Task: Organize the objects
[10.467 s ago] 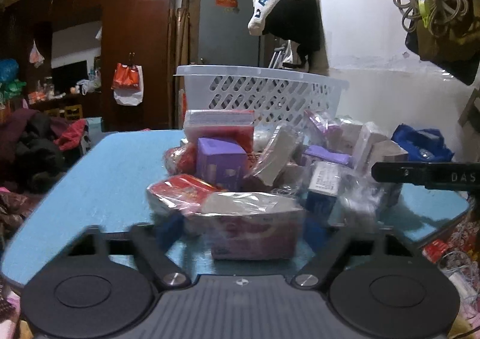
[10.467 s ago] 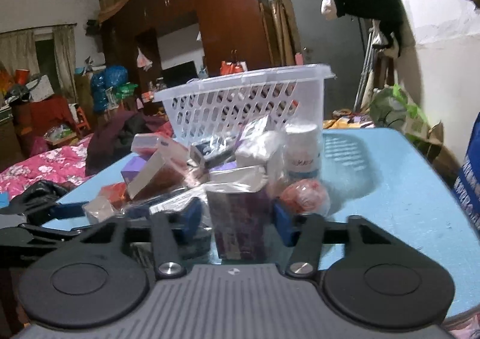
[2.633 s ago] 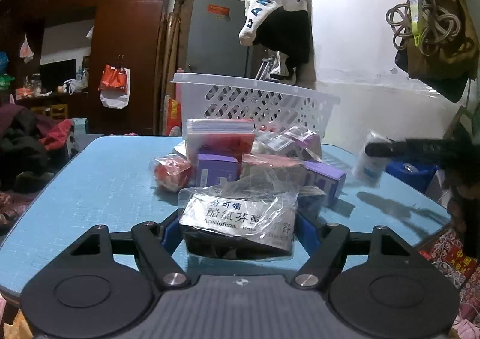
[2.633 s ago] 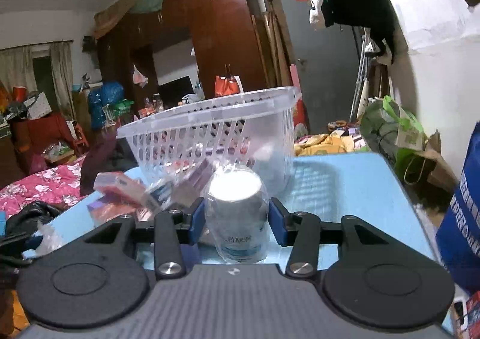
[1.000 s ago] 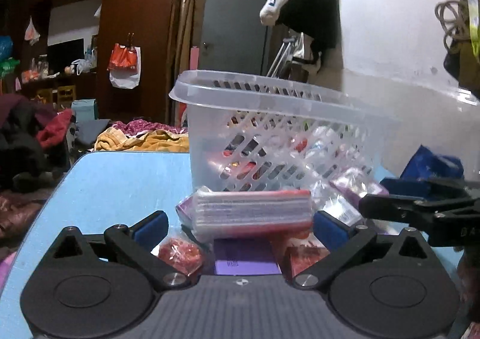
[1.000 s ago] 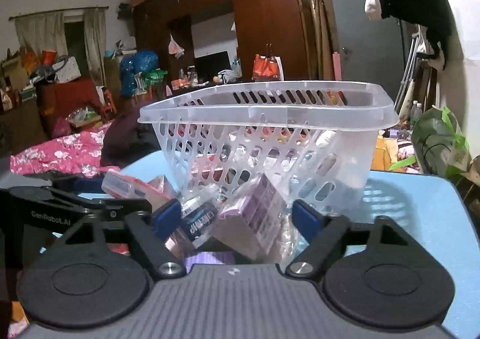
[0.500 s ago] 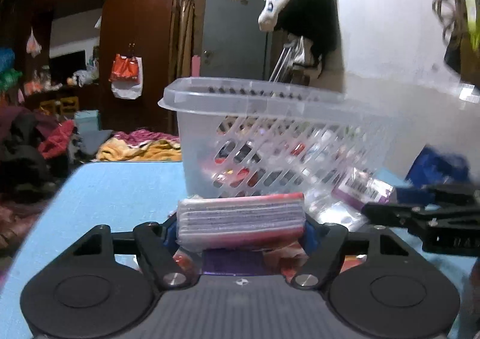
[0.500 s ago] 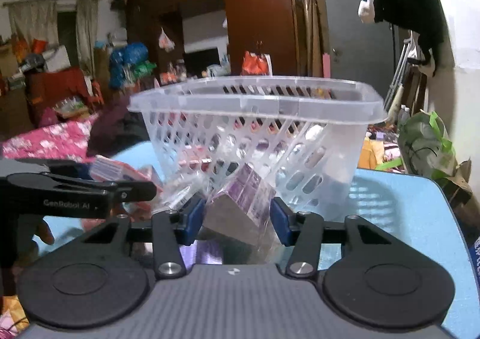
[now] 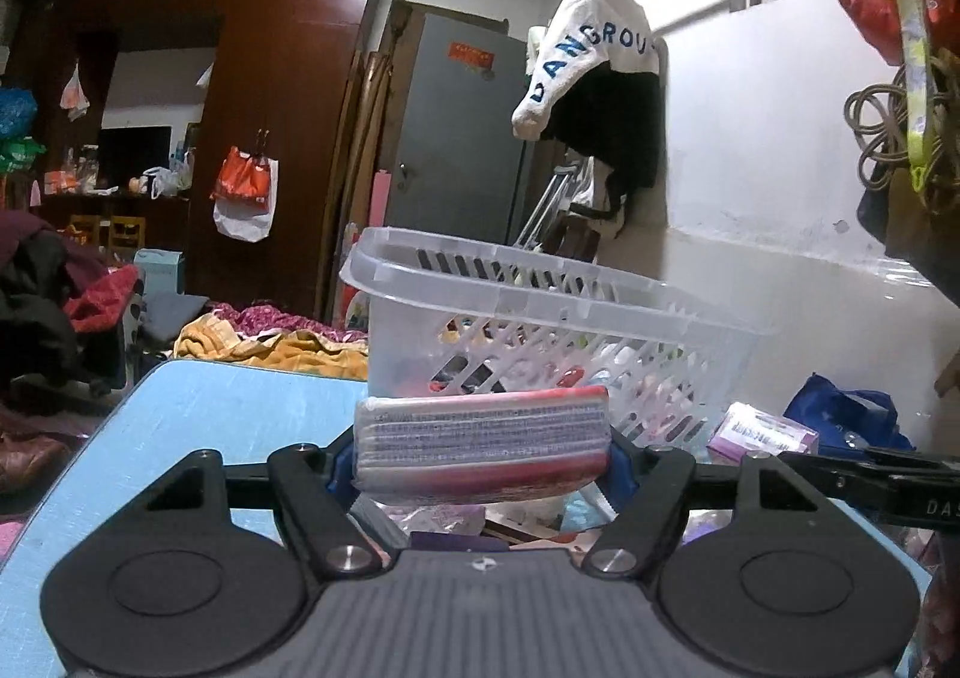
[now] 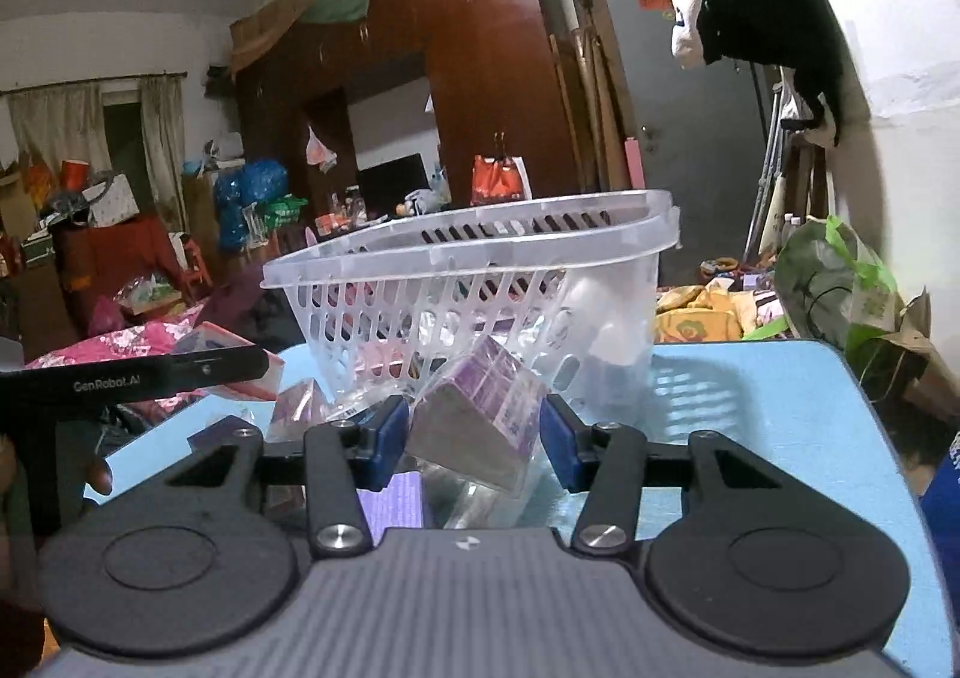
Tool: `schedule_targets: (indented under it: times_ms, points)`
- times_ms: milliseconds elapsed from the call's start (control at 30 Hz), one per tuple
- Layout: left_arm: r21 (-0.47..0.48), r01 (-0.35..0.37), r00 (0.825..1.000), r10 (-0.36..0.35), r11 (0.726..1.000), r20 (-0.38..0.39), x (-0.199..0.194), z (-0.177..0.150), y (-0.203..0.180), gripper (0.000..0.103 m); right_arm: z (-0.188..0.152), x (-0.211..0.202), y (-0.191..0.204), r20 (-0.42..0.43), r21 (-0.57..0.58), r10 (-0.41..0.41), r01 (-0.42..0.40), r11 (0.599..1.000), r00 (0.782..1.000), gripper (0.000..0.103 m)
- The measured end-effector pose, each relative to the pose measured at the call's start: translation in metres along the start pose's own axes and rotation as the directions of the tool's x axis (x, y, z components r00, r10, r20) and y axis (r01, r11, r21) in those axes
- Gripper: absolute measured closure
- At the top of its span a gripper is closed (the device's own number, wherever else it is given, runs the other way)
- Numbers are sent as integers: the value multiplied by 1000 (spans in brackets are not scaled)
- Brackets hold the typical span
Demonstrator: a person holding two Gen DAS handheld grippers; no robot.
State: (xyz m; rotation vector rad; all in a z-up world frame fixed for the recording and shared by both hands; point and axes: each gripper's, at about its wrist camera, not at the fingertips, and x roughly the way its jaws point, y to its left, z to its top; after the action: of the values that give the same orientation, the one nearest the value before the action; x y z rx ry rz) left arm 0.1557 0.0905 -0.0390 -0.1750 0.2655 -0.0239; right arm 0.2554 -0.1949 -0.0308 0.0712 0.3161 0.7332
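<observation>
With the left claw (image 9: 483,453) pinching a red-edged packet (image 9: 480,441) and the right claw (image 10: 474,435) a tilted purple box (image 10: 480,414) at frame centre before the white basket (image 10: 480,282), either wrapped item could slip short onto the blue surface (image 10: 750,396).

The white basket (image 9: 540,312) stands near the far edge of the blue table (image 9: 228,414), its mouth open from above; packets already lie inside. Before its near wall a heap of small boxes (image 10: 300,402) blocks a low, level approach. The table's left side, seen from the left wrist view, is bare up to the far edge. From the right wrist view the right side (image 10: 780,396) lies bare too. A hanging jacket (image 9: 600,96) crowds the wall behind.
</observation>
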Motion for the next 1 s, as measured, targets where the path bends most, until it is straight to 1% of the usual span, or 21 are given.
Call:
schedule_targets:
  times_ms: [100,200,300,367,400,467,533,567,600,633,667,700,733,800,833,900,967,1000]
  points:
    - [5,13,1000,-14,1000,19,-6,3,-2,27,2,-10,-1,39,9,7,-7,1000,999,51]
    - [-2,40,998,-40,999,50,-15,18,0,27,13,-20,1,83,5,21,-21,1000,996,51]
    - [8,60,995,-60,998,78,-14,50,-2,27,43,-23,6,144,-43,23,-17,999,989,51]
    - [35,59,995,-61,998,80,0,80,-7,27,72,-11,9,158,-91,33,-18,996,987,51]
    - [44,54,997,-56,998,57,14,97,-10,27,87,-1,9,155,-110,46,-29,994,987,51]
    - [39,69,998,-69,997,-2,44,120,-12,27,115,27,4,121,-118,65,-51,992,991,51]
    - [48,47,996,-43,998,-78,77,133,-15,26,133,58,0,81,-132,28,-17,991,996,50]
    - [44,35,995,-31,998,-100,91,135,-15,26,136,71,-2,59,-129,27,-19,991,998,50]
    - [46,23,994,-18,999,-109,101,133,-15,26,137,84,-4,25,-134,20,-17,991,999,48]
    - [64,2,992,6,998,-127,110,131,-17,22,137,93,-4,7,-142,-1,2,990,1000,45]
    - [80,-23,988,35,997,-149,119,128,-18,10,134,100,-5,16,-148,-31,33,988,999,37]
    - [80,-35,986,47,996,-160,125,124,-17,1,131,102,-5,23,-154,-52,55,987,998,12]
    - [75,-23,986,35,997,-165,126,122,-15,0,128,102,-4,29,-155,-66,70,985,997,0]
    - [51,13,987,-5,999,-162,115,115,-8,0,119,85,-5,66,-136,-61,70,988,996,0]
    - [46,21,989,-14,999,-147,105,112,-6,0,113,73,-6,83,-121,-43,53,991,996,0]
    - [59,37,996,-31,998,-88,71,103,-5,0,94,46,-8,94,-73,-13,20,997,996,0]
    - [75,36,998,-31,997,-58,39,86,-5,0,69,30,-9,38,-56,18,-15,998,999,0]
    - [75,16,998,-12,997,-54,26,72,-3,0,56,29,-8,16,-50,26,-25,998,1000,0]
